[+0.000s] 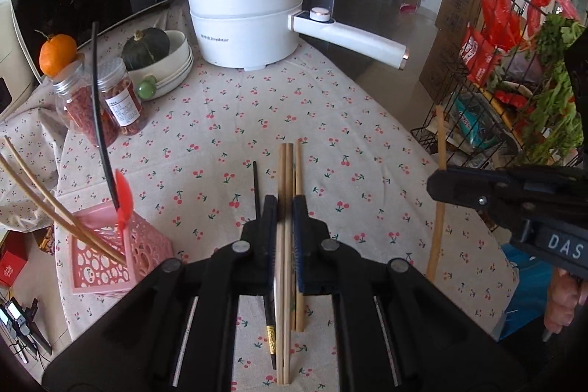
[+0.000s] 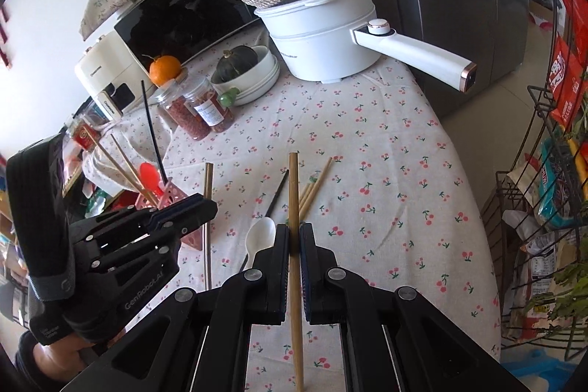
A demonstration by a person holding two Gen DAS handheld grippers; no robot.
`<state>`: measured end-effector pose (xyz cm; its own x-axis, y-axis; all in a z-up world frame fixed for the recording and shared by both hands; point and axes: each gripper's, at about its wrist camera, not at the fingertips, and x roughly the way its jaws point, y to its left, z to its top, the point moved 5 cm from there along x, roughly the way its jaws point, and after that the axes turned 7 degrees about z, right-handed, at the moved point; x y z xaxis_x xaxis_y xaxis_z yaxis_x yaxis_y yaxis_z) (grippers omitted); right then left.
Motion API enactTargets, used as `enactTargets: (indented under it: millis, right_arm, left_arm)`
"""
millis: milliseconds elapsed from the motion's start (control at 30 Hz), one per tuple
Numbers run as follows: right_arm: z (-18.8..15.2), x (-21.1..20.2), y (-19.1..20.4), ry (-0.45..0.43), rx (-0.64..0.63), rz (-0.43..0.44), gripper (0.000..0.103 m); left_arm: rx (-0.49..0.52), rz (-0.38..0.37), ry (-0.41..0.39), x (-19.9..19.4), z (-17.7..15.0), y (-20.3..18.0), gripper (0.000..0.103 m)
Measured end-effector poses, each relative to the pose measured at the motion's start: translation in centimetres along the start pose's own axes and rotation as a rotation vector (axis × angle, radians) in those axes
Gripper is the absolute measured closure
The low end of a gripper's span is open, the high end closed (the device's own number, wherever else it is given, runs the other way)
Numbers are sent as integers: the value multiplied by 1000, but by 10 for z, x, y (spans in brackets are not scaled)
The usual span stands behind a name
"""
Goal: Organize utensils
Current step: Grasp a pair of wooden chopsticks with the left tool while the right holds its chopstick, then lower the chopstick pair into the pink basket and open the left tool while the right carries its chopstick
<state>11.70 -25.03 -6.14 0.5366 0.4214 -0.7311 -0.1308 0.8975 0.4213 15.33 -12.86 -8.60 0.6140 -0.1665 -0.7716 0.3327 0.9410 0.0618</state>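
Your left gripper (image 1: 284,208) clamps a pale chopstick (image 1: 282,179), your right gripper (image 2: 294,237) clamps a wooden chopstick (image 2: 293,186), with the pink holder (image 1: 106,252) left of both.

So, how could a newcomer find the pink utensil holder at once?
Start at the big white electric pot on the cherry-print tablecloth, then look at the table's near left edge. The pink utensil holder stands there; alone it is a perforated box, with chopsticks and a red spoon inside.
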Motion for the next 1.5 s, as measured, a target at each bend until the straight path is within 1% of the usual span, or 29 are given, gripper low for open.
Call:
enactTargets:
  millis: [133, 267, 367, 533, 733, 933, 1100, 1367, 1500]
  right_arm:
    - [1, -11, 17, -43, -47, -4, 97]
    - [2, -21, 31, -91, -73, 3, 97]
    - [6, -29, 43, -138, -105, 4, 97]
    - [13, -40, 58, -203, -131, 8, 97]
    - [23, -47, 76, -244, -146, 41, 97]
    - [30, -56, 97, -297, -163, 81, 97]
    - [34, -58, 106, -325, -160, 104, 97]
    - [35, -51, 117, -322, -174, 123, 97]
    - [32, -46, 124, -309, -184, 134, 97]
  left_arm:
    - [-9, -19, -69, -29, -6, 7, 93]
    - [-17, -8, -164, -59, -13, 18, 94]
    - [-57, -36, -216, -75, -18, 29, 94]
    - [-89, -56, -278, -94, -17, 43, 94]
    - [-137, -76, -341, -118, -17, 63, 94]
    - [-171, -46, -435, -147, -13, 83, 94]
    - [-203, -7, -499, -161, -9, 101, 94]
    - [-287, 39, -604, -172, -4, 134, 94]
    - [-312, 86, -658, -170, 0, 148, 94]
